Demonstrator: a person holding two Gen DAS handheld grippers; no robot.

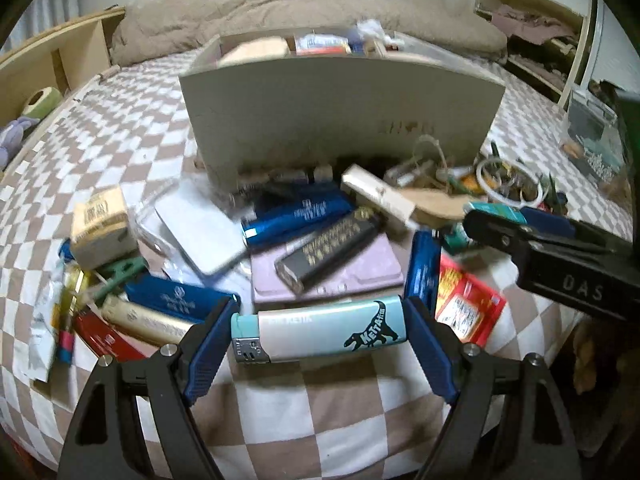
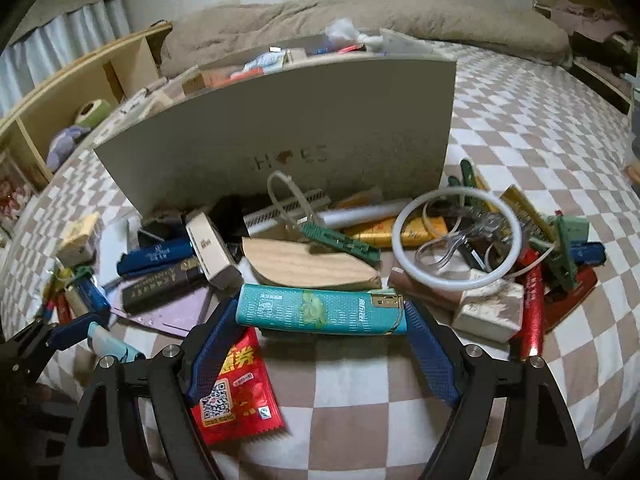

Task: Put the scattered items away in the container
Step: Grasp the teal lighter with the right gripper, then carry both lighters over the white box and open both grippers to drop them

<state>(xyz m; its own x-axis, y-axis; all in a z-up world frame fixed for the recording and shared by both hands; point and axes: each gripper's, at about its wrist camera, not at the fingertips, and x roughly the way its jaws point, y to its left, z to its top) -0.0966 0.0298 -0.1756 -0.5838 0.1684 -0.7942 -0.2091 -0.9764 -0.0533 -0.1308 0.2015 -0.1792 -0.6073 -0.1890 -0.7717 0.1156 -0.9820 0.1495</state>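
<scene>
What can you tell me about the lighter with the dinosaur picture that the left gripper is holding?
The dinosaur lighter is a slim plastic bar, whitish along its body and pale blue at both ends, with a dark dinosaur silhouette lettered across it near the right end. A metal striker head sits at its left end. It lies crosswise, roughly level, clamped end to end between the left gripper's blue textured pads, above the checkered bedspread. In the right wrist view only its pale blue end shows.

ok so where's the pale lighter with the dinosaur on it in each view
Left wrist: dinosaur lighter bottom centre, clamped endwise in the left gripper.
Right wrist: only its pale blue end shows, lower left.
Shared landmark: grey box behind the pile.
</scene>
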